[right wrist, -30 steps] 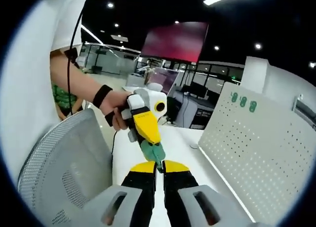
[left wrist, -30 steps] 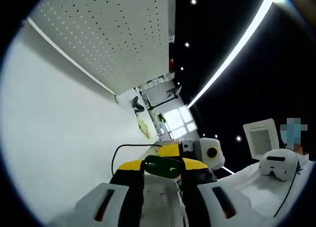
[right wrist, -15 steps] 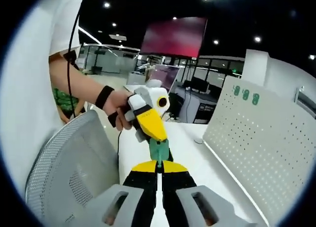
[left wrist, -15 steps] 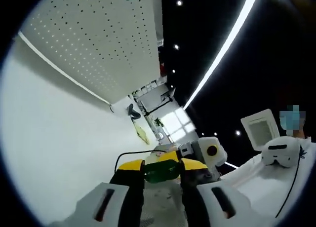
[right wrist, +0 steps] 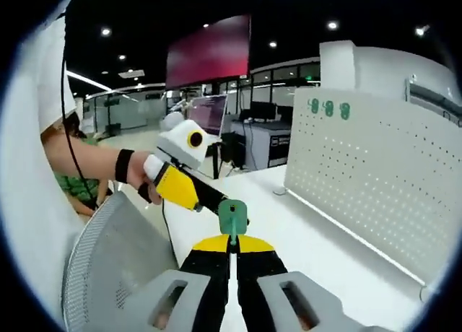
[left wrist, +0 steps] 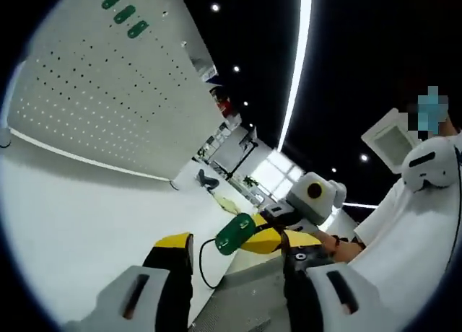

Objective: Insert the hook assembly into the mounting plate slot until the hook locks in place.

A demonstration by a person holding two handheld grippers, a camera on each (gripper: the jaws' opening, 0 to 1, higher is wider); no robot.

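I am holding the green hook assembly (right wrist: 232,218) in my right tool (right wrist: 232,247), whose jaws are pressing narrowly together on the piece's lower stem, so the green part is standing up just above the yellow tips. In the left gripper view the same green piece (left wrist: 235,234) is sitting at the end of my right tool (left wrist: 278,239), which is reaching in from the right and ending between my left tool's two jaws without touching either. My left tool (left wrist: 234,247) is gaping wide and gripping nothing. In the right gripper view my left tool (right wrist: 216,203) is coming in from the left, its dark tips just beside and behind the green piece, with my hand (right wrist: 148,180) wrapped around its handle.

The white perforated mounting plate (right wrist: 368,180) is standing upright, well off to the right of my right tool, with three small green pieces (right wrist: 328,107) fixed near its top edge. In the left gripper view the plate (left wrist: 101,94) is lying far up and to the left of my left tool. The white surface (right wrist: 303,252) is stretching under both tools, and a grey mesh chair back (right wrist: 108,267) is sitting left of my right tool.
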